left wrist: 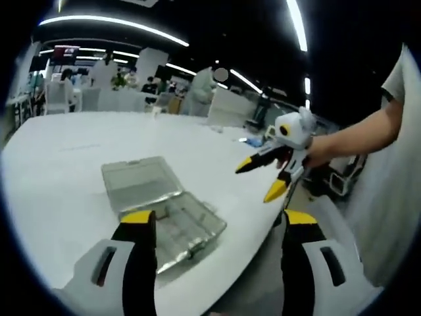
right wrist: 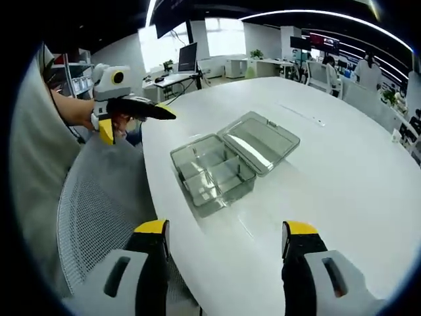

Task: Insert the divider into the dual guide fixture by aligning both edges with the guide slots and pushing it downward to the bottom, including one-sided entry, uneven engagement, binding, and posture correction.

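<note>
The clear box (right wrist: 227, 168) sits at 12 o'clock from the right claw (right wrist: 227, 240), long side toward 2. Both claws gape, holding nothing; left claw (left wrist: 214, 227) too.

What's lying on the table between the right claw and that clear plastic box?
Nothing: in the right gripper view, bare white table runs from the open right claw up to the clear box, whose lid lies open.

Clear box (right wrist: 227, 164) on the table (right wrist: 342, 164): no label or print to read.
Far wall screens (left wrist: 66, 52): lit, too blurred to read.
Elsewhere: no legible text.
</note>
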